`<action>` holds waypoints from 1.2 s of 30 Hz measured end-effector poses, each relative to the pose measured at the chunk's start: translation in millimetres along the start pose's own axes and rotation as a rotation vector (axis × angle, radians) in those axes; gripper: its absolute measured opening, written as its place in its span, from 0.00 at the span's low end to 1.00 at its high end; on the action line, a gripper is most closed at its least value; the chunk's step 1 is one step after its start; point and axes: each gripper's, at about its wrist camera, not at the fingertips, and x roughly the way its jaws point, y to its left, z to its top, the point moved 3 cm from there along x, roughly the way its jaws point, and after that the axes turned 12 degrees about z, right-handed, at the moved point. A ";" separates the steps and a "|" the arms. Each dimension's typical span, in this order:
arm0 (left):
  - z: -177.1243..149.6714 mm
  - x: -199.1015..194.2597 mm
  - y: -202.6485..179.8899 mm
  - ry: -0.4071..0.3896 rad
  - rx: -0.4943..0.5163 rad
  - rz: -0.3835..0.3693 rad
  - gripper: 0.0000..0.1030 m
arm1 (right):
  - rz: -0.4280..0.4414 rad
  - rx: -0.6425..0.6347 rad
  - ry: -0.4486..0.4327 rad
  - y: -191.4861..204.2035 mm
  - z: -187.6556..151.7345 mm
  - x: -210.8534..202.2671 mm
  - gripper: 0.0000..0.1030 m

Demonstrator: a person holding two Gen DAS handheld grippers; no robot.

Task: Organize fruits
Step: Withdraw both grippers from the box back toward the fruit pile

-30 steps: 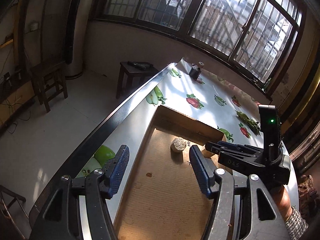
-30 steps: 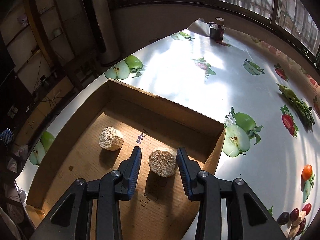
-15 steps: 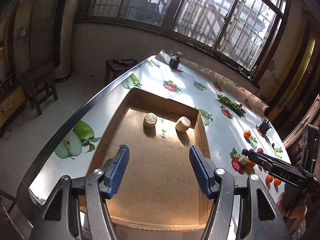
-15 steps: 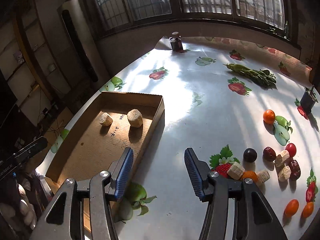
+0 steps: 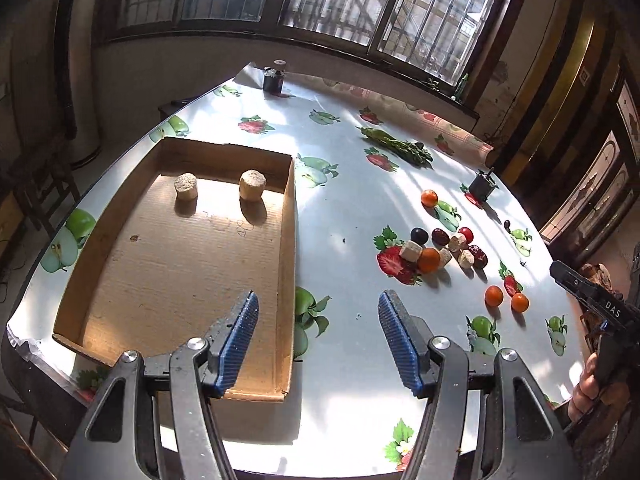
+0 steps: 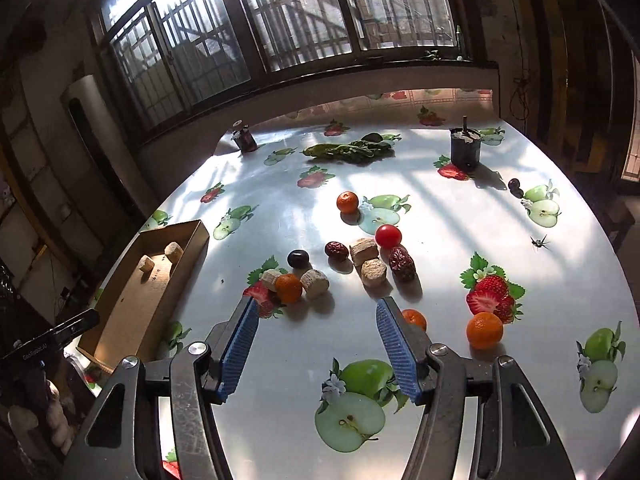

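1. Fruits [image 6: 352, 260]: loose cluster mid-desk, right of the cardboard tray [image 5: 288, 240]; two beige pieces [image 5: 252, 185] lie at the tray's far end.
2. Right gripper [image 6: 314, 344]: jaws opening, nothing between them. Left gripper [image 5: 318, 340]: jaws released, empty.
3. Risk: round fruits, touching one another, may roll when nudged.
4. Desk [image 6: 440, 208]: glossy fruit-print cloth, sunlit; barred windows [image 6: 300, 20] beyond.

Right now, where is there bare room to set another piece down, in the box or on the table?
The cardboard box is bare nearer the camera than its two beige chunks. On the table, the strip between the box wall and the fruit cluster is free. The cluster is crowded.
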 end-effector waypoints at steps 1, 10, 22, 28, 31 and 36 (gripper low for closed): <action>-1.5 -3.1 -6.2 -0.004 0.009 -0.004 0.60 | -0.008 0.008 -0.019 -7.8 3.4 -8.0 0.64; -0.4 -3.2 -45.8 -0.018 0.088 0.020 0.72 | -0.062 0.112 -0.086 -79.4 1.3 -39.0 0.64; -0.4 53.8 -121.2 0.038 0.210 -0.017 0.72 | -0.040 0.227 -0.028 -133.1 -10.5 12.8 0.64; 2.3 86.7 -188.1 0.039 0.342 -0.097 0.50 | -0.087 0.185 0.023 -139.5 -19.3 33.8 0.59; 8.4 106.2 -198.4 0.084 0.333 -0.121 0.44 | -0.100 0.171 0.045 -140.9 -22.1 38.6 0.56; 1.7 110.6 -229.9 0.079 0.425 -0.169 0.44 | -0.086 0.208 0.067 -145.9 -26.2 42.3 0.56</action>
